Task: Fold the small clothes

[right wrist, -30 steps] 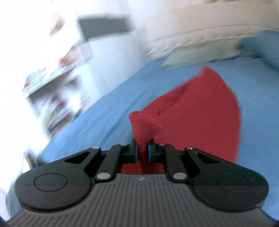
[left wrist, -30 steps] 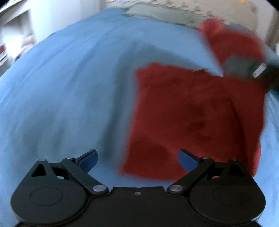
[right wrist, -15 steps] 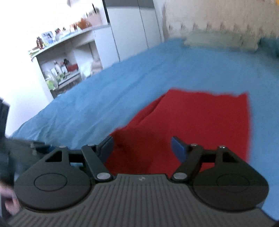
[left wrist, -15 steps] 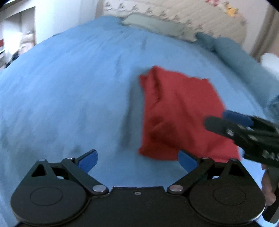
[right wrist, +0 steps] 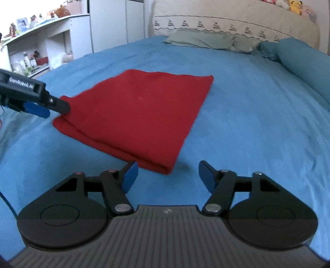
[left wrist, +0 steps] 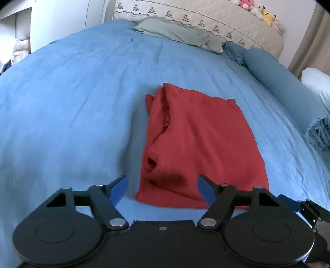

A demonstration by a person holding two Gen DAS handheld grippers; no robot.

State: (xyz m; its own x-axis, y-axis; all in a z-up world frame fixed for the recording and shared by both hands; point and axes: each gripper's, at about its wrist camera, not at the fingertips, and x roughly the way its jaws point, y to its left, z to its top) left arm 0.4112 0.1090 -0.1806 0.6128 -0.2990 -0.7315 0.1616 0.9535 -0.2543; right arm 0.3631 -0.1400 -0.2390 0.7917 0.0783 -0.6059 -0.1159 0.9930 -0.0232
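Blue bedspread (left wrist: 72,107) covers the whole bed, lightly wrinkled. Quilted cream headboard (left wrist: 206,18) at the far end, soft toys (left wrist: 266,14) perched on its top edge. A grey-green pillow (left wrist: 177,34) lies flat against it; a long teal bolster (left wrist: 274,72) runs down the bed's right side. White shelving (right wrist: 35,51) with small clutter stands left of the bed.

Red garment (left wrist: 196,144) lies folded into a rough rectangle near the middle of the bedspread, layers stacked, left edge bunched and rumpled, right edge smooth. Nothing holds it.

Left gripper (left wrist: 163,189): fingers spread wide, empty, hovering low at the garment's near left corner. In the right wrist view its tip sits right at the cloth's edge; contact not resolvable.

Right gripper (right wrist: 167,175): fingers likewise spread apart, empty, poised just short of the garment's near right corner, over bare bedspread.
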